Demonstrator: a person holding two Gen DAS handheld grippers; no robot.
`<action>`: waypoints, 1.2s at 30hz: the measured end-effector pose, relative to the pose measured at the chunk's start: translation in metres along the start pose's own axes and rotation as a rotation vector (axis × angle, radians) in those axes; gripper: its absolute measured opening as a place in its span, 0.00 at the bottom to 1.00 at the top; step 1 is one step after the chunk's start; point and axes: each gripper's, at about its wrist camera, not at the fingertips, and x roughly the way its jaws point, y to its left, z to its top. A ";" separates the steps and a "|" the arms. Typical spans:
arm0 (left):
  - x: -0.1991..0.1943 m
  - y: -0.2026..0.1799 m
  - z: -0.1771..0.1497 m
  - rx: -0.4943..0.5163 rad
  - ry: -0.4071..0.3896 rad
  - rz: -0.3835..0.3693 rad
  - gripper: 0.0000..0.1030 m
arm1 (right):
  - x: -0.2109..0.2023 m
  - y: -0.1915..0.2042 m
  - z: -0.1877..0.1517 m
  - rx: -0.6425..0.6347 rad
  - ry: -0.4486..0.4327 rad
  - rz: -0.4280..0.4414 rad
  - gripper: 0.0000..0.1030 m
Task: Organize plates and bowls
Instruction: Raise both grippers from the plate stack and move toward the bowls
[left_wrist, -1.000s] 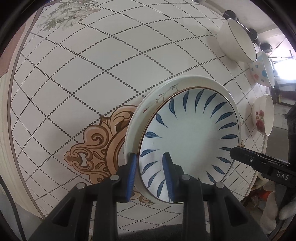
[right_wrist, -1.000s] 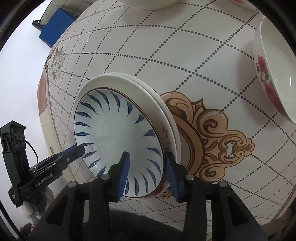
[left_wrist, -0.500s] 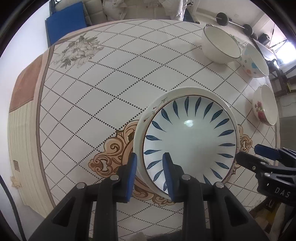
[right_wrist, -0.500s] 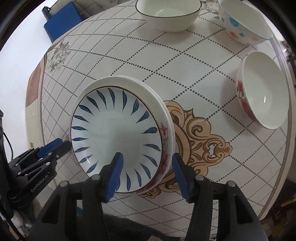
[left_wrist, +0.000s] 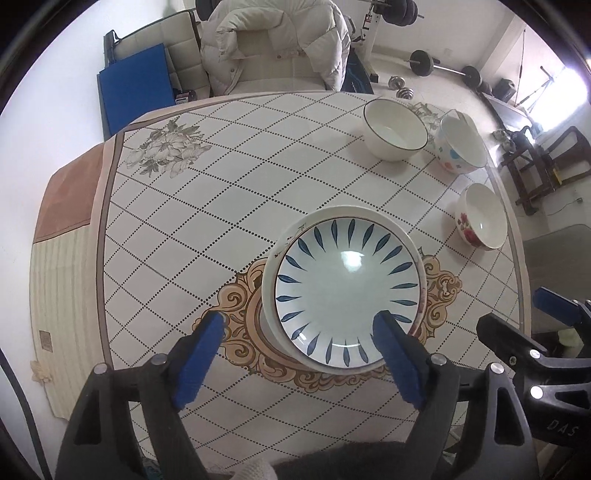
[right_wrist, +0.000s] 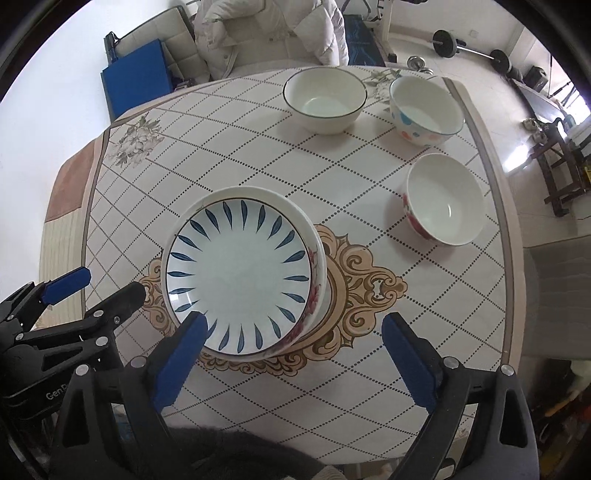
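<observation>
A plate with blue leaf marks (left_wrist: 349, 291) (right_wrist: 238, 273) lies on top of a white flowered plate (left_wrist: 267, 295) (right_wrist: 314, 295) at the table's middle. Three bowls stand at the far right: a plain white bowl (left_wrist: 395, 134) (right_wrist: 325, 99), a dotted bowl (left_wrist: 461, 146) (right_wrist: 424, 110) and a red-flowered bowl (left_wrist: 482, 221) (right_wrist: 443, 199). My left gripper (left_wrist: 299, 350) is open and empty, above the stack's near edge. My right gripper (right_wrist: 295, 347) is open and empty, above the stack's near right edge. Each gripper shows in the other's view: the right one (left_wrist: 517, 332), the left one (right_wrist: 96, 291).
The table (left_wrist: 221, 184) has a tiled-pattern cloth. A chair with a white padded jacket (left_wrist: 277, 40) stands at the far edge, with a blue mat (left_wrist: 136, 88) beside it. Weights and dark wooden furniture (left_wrist: 535, 162) lie on the floor at the right.
Both grippers have let go of the plate stack's rim, opened wide and drawn back and up. The stack stays on the table.
</observation>
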 end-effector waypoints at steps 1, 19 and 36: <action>-0.008 0.000 0.000 0.000 -0.017 0.003 0.80 | -0.011 0.000 -0.002 0.001 -0.019 -0.014 0.95; -0.096 -0.005 -0.026 0.002 -0.048 -0.020 0.80 | -0.147 0.016 -0.044 0.005 -0.223 -0.079 0.95; -0.087 -0.007 -0.022 0.056 -0.062 -0.067 0.80 | -0.132 0.008 -0.054 0.119 -0.186 -0.055 0.95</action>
